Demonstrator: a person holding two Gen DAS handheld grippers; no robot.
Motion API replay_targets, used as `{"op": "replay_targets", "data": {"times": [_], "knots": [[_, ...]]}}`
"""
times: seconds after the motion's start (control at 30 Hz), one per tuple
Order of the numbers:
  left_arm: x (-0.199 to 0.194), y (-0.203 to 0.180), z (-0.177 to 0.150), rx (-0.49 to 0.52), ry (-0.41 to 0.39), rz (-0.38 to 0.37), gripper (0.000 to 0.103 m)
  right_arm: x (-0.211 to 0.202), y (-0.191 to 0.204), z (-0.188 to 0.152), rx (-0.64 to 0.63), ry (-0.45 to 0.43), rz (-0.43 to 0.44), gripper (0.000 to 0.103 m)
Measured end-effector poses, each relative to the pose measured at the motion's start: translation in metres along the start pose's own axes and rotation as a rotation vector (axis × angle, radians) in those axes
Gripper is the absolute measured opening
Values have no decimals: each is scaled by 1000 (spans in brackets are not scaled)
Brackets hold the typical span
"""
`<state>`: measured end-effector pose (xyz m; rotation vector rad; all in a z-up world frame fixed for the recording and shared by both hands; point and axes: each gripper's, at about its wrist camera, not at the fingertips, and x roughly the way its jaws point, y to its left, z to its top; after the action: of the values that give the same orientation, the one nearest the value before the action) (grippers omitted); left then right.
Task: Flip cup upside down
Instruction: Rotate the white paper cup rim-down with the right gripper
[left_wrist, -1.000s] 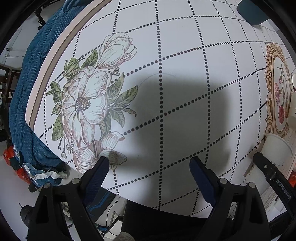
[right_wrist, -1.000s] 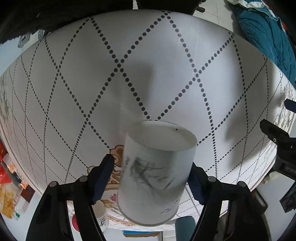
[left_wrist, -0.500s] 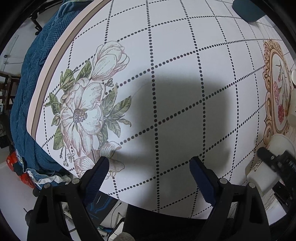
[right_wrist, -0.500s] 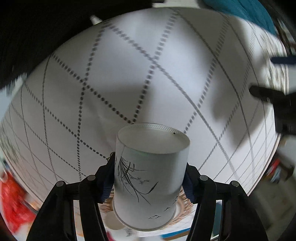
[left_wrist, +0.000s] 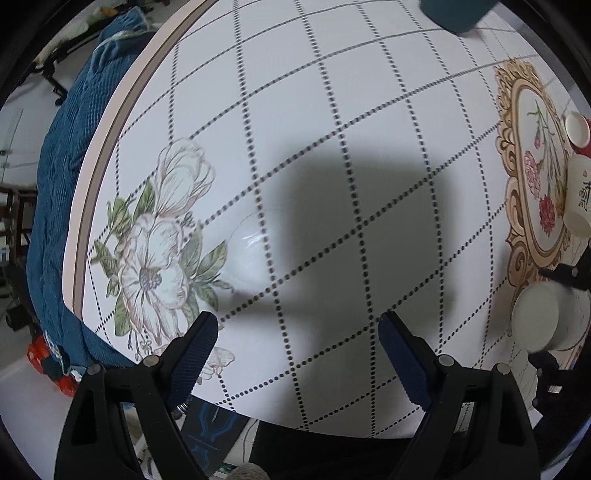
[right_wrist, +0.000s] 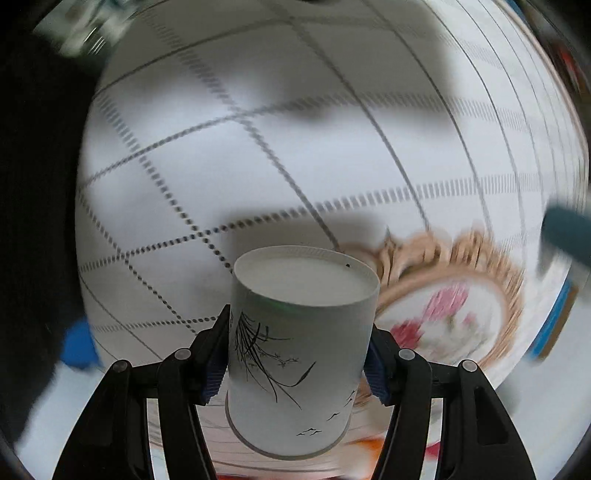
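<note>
Tablecloth (right_wrist: 258, 166) below; R jaws clamp cup (right_wrist: 299, 354), L wide.

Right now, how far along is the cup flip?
Done: the right gripper has its jaws closed on the sides of the paper cup and holds it off the table. In hand: the turn, with the cup's flat base facing the camera and the background smeared by motion. Left: setting it mouth down and letting go. The left gripper is open and holds nothing.

Left claw over the patterned surface

The left claw (left_wrist: 297, 354) hung open above the floral surface (left_wrist: 332, 129); a white paper cup (left_wrist: 539, 321) showed at right.
</note>
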<state>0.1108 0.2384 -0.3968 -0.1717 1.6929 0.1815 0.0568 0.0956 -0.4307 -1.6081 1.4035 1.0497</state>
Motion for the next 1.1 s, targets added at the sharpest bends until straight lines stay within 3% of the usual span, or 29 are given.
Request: {"op": "replay_targets", "data": {"times": [0.2, 0.53, 0.8, 1.1], "knots": [[-7, -15, 13, 46, -15, 9, 89, 18, -30, -25, 340, 11, 197, 64], [-8, -38, 10, 86, -23, 18, 89, 60, -77, -102, 755, 13, 418, 64], [-5, -60, -8, 123, -32, 27, 89, 90, -115, -153, 973, -8, 526, 64], [3, -94, -12, 154, -35, 33, 89, 123, -145, -194, 1068, -4, 580, 66]]}}
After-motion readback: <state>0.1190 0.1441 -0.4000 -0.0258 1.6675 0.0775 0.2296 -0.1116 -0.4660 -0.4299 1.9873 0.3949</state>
